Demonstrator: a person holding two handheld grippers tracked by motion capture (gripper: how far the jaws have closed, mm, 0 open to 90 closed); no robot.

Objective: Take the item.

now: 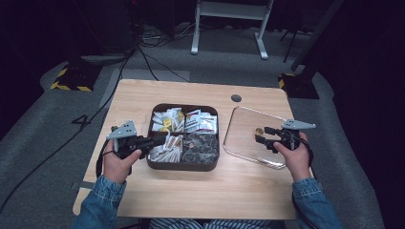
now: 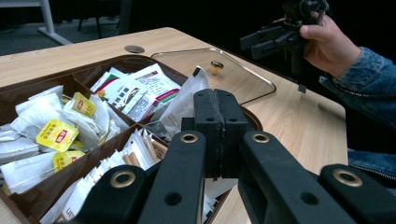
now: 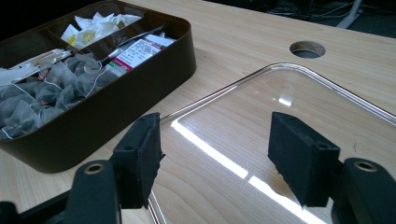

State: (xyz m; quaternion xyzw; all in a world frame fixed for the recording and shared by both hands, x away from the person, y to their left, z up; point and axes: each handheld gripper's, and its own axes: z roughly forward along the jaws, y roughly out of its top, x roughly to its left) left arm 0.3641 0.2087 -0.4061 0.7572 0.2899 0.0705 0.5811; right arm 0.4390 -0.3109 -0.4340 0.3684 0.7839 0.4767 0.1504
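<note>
- My left tongs (image 2: 218,135) are clenched right over the near corner of the brown box (image 1: 183,166). There's a white sachet (image 2: 187,100) sticking up just past the tips. I can't tell whether the pads actually have its edge or are just shut next to it, so I won't claim a grab.
- My guess is I'm fishing one packet out, which is why that hand sits low and tipped into the box.
- My right tongs (image 3: 229,161) are released, jaws wide apart, hovering above the near part of the clear lid (image 3: 299,112). Nothing is between them.
- The lid lies flat on the worktop (image 1: 200,186), off the box and just beside it. It's glossy see-through plastic with rounded corners and a small gold knob (image 1: 259,130) in the middle, which sits just ahead of my right tongs. Parking it there keeps the box open and the lid within reach.
- The box is dark, smooth and round-cornered, split into four compartments.
- Beyond my left tips there are crinkly paper tea bags (image 2: 56,133) with yellow tags and flat printed packets (image 2: 135,93).
- Slim white sticks (image 2: 126,163) sit right below the left tongs.
- Nearest my right tongs is a pile of mesh pyramid bags (image 3: 42,88), greyish and gauzy with thin strings.
- The worktop is pale wood grain with a round cable hole (image 3: 307,49) at the far edge.
</note>
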